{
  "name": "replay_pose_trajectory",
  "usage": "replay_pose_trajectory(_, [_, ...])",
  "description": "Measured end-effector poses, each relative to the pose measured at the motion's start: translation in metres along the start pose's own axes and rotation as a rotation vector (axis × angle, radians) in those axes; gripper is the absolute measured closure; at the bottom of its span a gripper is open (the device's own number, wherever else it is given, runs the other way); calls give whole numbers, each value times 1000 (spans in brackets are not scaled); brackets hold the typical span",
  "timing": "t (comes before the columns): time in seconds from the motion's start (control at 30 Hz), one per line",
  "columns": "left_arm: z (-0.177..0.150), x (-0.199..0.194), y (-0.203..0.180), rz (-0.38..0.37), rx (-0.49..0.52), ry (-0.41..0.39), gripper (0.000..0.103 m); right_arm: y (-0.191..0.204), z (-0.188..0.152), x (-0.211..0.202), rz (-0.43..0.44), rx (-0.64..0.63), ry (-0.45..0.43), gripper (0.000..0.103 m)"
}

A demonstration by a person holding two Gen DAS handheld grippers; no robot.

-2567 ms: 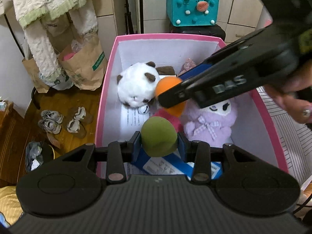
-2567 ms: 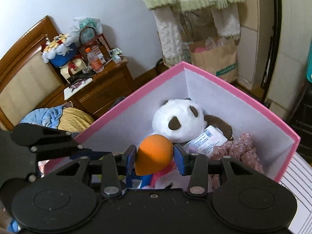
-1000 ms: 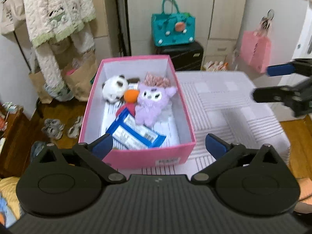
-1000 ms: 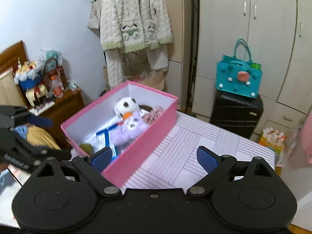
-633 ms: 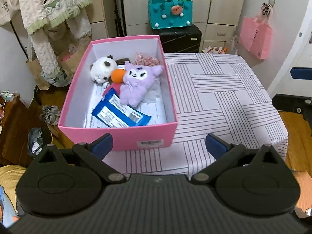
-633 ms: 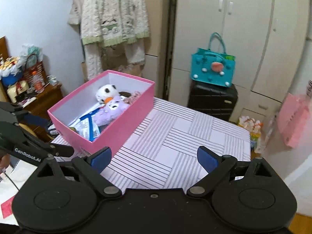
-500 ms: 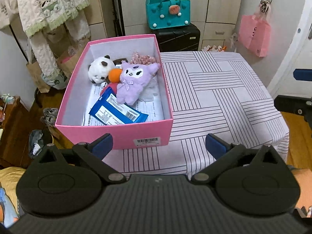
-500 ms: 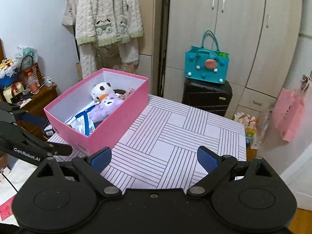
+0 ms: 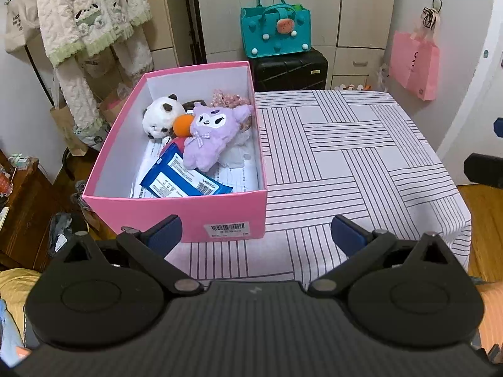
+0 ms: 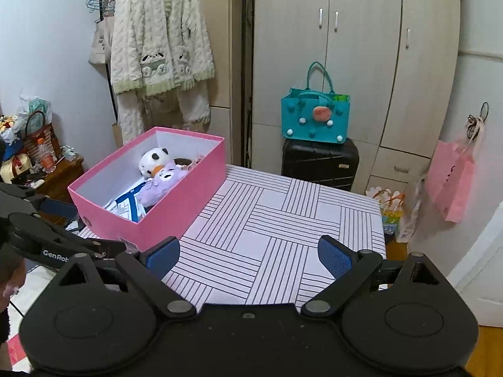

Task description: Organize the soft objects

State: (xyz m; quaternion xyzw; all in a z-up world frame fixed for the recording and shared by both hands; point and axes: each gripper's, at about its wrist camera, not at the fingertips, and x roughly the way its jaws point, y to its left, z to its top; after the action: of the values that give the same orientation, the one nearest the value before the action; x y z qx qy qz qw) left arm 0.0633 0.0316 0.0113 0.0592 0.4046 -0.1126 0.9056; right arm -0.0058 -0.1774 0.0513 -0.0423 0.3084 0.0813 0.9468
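A pink box (image 9: 176, 212) stands on the left part of the striped table (image 9: 345, 157). In it lie a panda plush (image 9: 160, 116), an orange sponge (image 9: 184, 125), a purple plush (image 9: 210, 135), a pink floral fabric piece (image 9: 226, 99) and a blue packet (image 9: 182, 180). My left gripper (image 9: 256, 235) is open and empty, held back from the box's near wall. My right gripper (image 10: 248, 257) is open and empty above the table, right of the box (image 10: 188, 201). The green sponge is not visible.
A teal bag (image 9: 276, 34) sits on a black suitcase (image 9: 289, 70) behind the table. A pink bag (image 9: 415, 62) hangs at right. A cream robe (image 10: 160, 37) hangs at left above paper bags. A wooden nightstand (image 10: 59, 172) stands left of the table.
Both grippers let go of the green and orange sponges in the box, opened, and drew back and up away from it. The whole table now shows.
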Motion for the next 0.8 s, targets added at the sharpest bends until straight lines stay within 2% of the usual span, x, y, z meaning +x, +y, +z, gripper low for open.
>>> replay_pose_trajectory(0.2, [-5, -3, -4, 13, 1, -26, 0, 2, -11, 0, -41, 17, -33, 6])
replay_pose_trajectory(0.43, [-18, -8, -9, 61, -3, -107, 0, 0, -26, -4, -70, 67, -87, 6])
replay_pose_trajectory(0.8, [-29, -10, -11, 20, -14, -171, 0, 3, -37, 1, -124, 72, -96, 6])
